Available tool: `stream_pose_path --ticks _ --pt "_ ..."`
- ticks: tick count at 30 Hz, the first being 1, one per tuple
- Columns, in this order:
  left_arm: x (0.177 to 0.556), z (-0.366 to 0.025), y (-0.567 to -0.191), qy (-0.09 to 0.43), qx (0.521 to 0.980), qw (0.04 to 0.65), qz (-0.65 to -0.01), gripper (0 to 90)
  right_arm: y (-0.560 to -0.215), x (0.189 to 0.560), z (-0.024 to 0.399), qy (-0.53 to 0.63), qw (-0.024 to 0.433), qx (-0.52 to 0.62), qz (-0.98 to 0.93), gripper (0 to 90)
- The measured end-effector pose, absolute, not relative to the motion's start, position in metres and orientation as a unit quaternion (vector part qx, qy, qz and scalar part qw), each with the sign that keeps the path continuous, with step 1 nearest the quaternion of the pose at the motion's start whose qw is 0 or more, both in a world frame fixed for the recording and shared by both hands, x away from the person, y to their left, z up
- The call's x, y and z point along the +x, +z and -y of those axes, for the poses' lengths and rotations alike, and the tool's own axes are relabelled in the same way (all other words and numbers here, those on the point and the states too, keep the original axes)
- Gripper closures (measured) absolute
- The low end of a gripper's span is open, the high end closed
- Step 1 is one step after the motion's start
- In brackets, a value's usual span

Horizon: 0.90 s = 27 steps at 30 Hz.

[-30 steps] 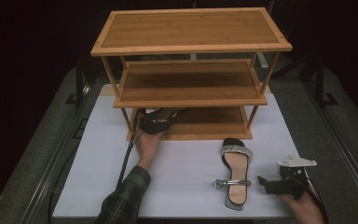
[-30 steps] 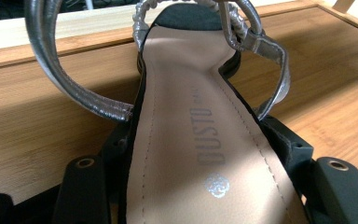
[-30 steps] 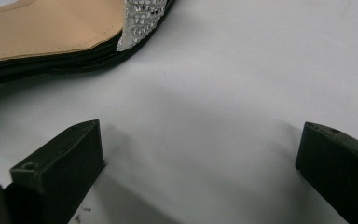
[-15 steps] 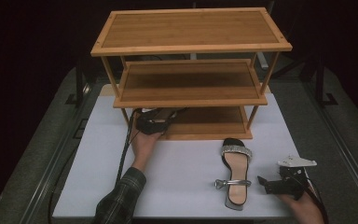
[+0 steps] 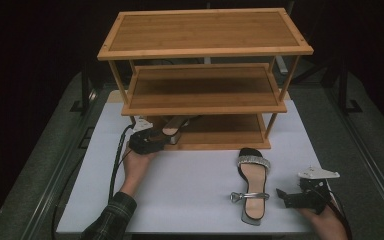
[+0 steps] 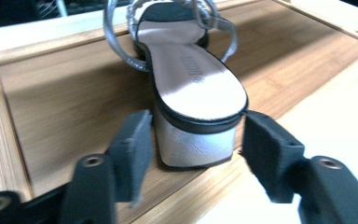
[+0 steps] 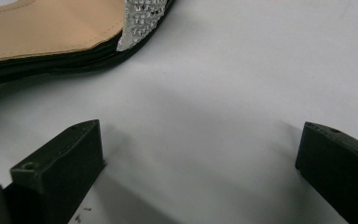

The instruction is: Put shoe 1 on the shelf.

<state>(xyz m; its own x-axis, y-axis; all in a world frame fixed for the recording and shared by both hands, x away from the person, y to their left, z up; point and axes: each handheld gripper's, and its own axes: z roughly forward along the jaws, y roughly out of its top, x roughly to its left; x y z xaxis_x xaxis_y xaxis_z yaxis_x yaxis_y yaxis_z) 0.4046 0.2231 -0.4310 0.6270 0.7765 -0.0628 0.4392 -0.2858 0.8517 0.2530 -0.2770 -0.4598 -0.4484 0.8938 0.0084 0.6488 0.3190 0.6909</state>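
A three-tier bamboo shoe rack (image 5: 205, 50) stands at the back of the white table. On its bottom shelf (image 6: 65, 102) lies a silver-strapped block-heel sandal (image 5: 177, 125) (image 6: 191, 79), heel toward me. My left gripper (image 5: 167, 136) (image 6: 200, 154) has its jaws on either side of that heel. They have just been closing, and a thin gap still shows on each side. The matching sandal (image 5: 252, 182) (image 7: 51, 32) lies flat on the table at the front right. My right gripper (image 5: 281, 197) (image 7: 200, 144) rests open just right of it, with bare table between the jaws.
The top and middle shelves of the rack are bare. The white table top (image 5: 190, 185) stretches between the two hands. A black cable (image 5: 116, 165) trails from the left gripper over the table's left side. Dark floor and stands surround the table.
My left hand and gripper have drawn a little toward the front left, away from the rack. The right gripper and the sandal on the table have not moved.
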Motion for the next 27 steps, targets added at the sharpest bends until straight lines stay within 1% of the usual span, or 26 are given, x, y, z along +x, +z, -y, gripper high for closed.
stream_pose_path --ticks 2,4,9,18,20,21,22,27 --pt "0.404 -0.222 -0.431 0.18 0.781 0.457 -0.385 49.4 -0.46 0.253 0.277 0.319 0.192 0.489 -0.789 0.0" --pt "0.401 -0.219 -0.431 0.175 0.777 0.458 -0.394 49.4 -0.46 0.253 0.277 0.319 0.192 0.489 -0.789 0.0" --pt "0.4 -0.216 -0.429 0.187 0.785 0.448 -0.385 49.8 -0.46 0.253 0.277 0.319 0.192 0.489 -0.789 0.0" --pt "0.4 -0.202 -0.428 0.192 0.784 0.459 -0.371 51.0 -0.46 0.253 0.277 0.319 0.192 0.488 -0.789 0.0" --pt "0.4 -0.196 -0.426 0.179 0.783 0.463 -0.376 53.0 -0.46 0.253 0.277 0.319 0.192 0.488 -0.789 0.0" --pt "0.4 -0.194 -0.424 0.19 0.785 0.459 -0.369 53.0 -0.46 0.253 0.277 0.319 0.192 0.488 -0.789 0.0" --pt "0.402 -0.187 -0.422 0.185 0.791 0.461 -0.357 53.1 -0.46 0.253 0.277 0.319 0.192 0.488 -0.789 0.0" --pt "0.403 -0.174 -0.422 0.184 0.793 0.461 -0.352 53.9 -0.46 0.253 0.277 0.319 0.192 0.488 -0.789 0.0"
